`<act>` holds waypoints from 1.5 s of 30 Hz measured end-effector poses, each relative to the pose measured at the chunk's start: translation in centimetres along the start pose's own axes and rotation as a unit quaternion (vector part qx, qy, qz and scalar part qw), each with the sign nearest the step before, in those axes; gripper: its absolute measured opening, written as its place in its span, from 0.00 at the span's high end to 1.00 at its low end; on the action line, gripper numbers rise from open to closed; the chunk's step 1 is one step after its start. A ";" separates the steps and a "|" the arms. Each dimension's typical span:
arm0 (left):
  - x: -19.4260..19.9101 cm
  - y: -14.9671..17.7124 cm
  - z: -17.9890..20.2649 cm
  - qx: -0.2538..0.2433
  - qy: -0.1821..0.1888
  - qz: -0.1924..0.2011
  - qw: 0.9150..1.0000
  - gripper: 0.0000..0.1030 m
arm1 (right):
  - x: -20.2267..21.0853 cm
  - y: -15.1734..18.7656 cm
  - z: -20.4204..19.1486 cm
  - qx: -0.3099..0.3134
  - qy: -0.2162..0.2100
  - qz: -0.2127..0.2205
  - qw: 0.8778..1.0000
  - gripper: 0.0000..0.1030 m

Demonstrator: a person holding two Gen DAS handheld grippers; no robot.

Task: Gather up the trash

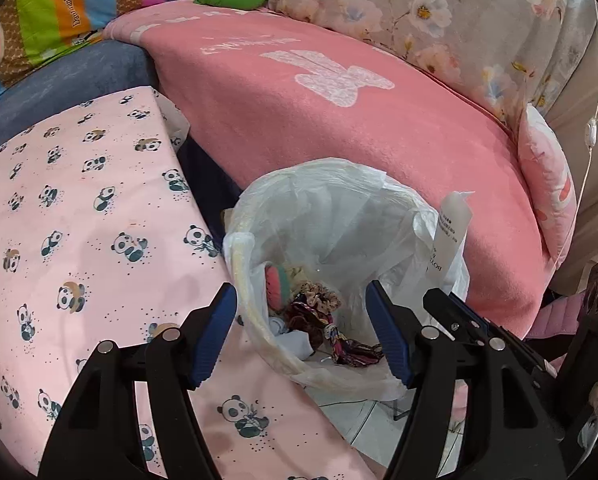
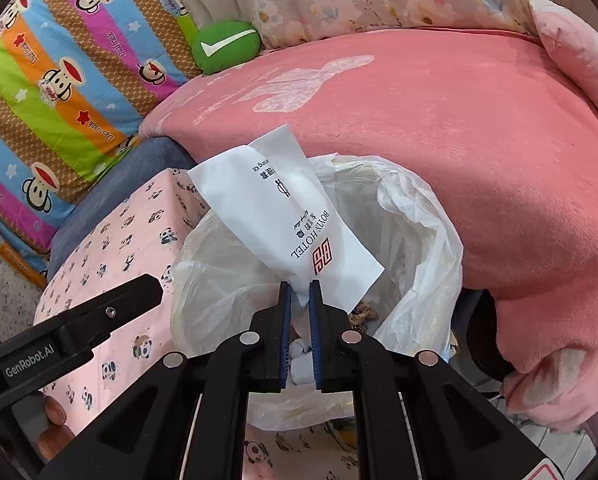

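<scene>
Right wrist: packet [image 2: 283, 216] seemingly over bin rim [image 2: 419, 216]

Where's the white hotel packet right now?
The white packet is pinched in the right gripper, held just above the open trash bag, between the panda-print cloth and the pink blanket.

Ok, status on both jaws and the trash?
Left gripper open, empty, over the trash bin. Right gripper shut on white hotel packet, above bin bag. Nothing in the way.
</scene>
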State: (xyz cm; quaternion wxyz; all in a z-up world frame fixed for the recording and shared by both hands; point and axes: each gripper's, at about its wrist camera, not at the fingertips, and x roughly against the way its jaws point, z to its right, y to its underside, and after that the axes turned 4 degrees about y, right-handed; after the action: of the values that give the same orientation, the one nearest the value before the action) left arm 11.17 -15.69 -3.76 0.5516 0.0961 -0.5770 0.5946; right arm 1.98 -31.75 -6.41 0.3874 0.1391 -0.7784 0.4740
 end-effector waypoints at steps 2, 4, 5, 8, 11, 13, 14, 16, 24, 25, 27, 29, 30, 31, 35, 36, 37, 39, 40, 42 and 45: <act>0.2 0.2 -0.6 0.003 -0.011 0.002 1.000 0.39 | -0.3 -0.1 -0.5 0.006 -0.002 -0.001 1.000 0.91; 0.3 0.5 -1.2 0.004 -0.024 0.004 1.000 0.39 | -0.6 -0.2 -1.1 0.013 -0.002 -0.003 1.000 0.89; 0.4 0.6 -1.4 0.005 -0.028 0.005 1.000 0.38 | -0.8 -0.2 -1.4 0.017 -0.001 -0.004 1.000 0.86; 0.7 0.9 -2.2 0.010 -0.039 0.006 0.999 0.38 | -1.0 -0.1 -2.1 0.022 0.001 -0.004 1.000 0.83; 1.0 1.3 -2.9 0.014 -0.049 0.006 0.999 0.38 | -1.0 0.0 -2.4 0.026 0.003 -0.004 1.000 0.79; 1.2 1.5 -3.2 0.016 -0.057 0.007 0.998 0.38 | -0.7 0.1 -2.6 0.030 0.003 -0.004 1.000 0.77; 1.4 1.7 -3.4 0.017 -0.060 0.008 0.998 0.38 | -0.6 0.1 -2.8 0.032 0.003 -0.003 0.999 0.76; 1.7 2.0 -3.6 0.016 -0.066 0.009 0.998 0.38 | -0.2 0.3 -3.1 0.038 0.005 -0.001 0.999 0.75; 3.1 3.5 -4.3 0.018 -0.079 0.015 0.997 0.38 | 1.6 1.4 -4.0 0.056 0.009 0.003 0.998 0.60; 3.2 3.6 -4.3 0.018 -0.081 0.016 0.996 0.38 | 1.8 1.6 -4.0 0.056 0.010 0.003 0.998 0.59; 3.6 4.0 -4.4 0.018 -0.086 0.018 0.996 0.36 | 2.3 1.9 -4.0 0.055 0.012 0.005 0.998 0.56; 4.0 4.4 -4.3 0.015 -0.094 0.019 0.995 0.34 | 2.6 2.2 -4.1 0.055 0.013 0.005 0.998 0.53; 4.1 4.5 -4.3 0.013 -0.098 0.020 0.995 0.34 | 2.9 2.4 -4.1 0.056 0.014 0.005 0.998 0.50; 4.4 4.7 -4.4 0.012 -0.099 0.021 0.995 0.33 | 3.0 2.6 -4.2 0.058 0.015 0.006 0.998 0.48; 5.2 5.4 -4.5 0.012 -0.112 0.031 0.993 0.21 | 3.9 3.2 -4.6 0.072 0.027 0.011 0.997 0.37; 5.3 5.6 -4.5 0.011 -0.118 0.034 0.992 0.20 | 4.1 3.4 -4.7 0.077 0.030 0.013 0.996 0.35; 5.5 5.7 -4.5 0.010 -0.124 0.036 0.992 0.18 | 4.3 3.5 -4.9 0.083 0.034 0.015 0.996 0.34; 5.8 6.0 -4.6 0.007 -0.134 0.038 0.990 0.16 | 4.6 3.8 -5.0 0.089 0.040 0.020 0.995 0.30; 5.9 6.2 -4.7 0.006 -0.137 0.039 0.990 0.16 | 4.8 3.9 -5.0 0.090 0.041 0.022 0.995 0.29; 6.2 6.5 -4.8 0.005 -0.143 0.040 0.989 0.15 | 4.9 4.3 -5.0 0.094 0.045 0.019 0.994 0.17; 6.4 6.9 -5.1 0.005 -0.150 0.041 0.988 0.14 | 4.8 4.7 -5.3 0.104 0.048 0.009 0.993 0.15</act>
State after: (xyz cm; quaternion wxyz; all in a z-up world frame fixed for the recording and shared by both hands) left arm 6.18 -6.27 -4.57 0.4335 0.1634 -0.6535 0.5986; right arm -1.43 -24.15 -4.55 0.4037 0.1488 -0.7066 0.5618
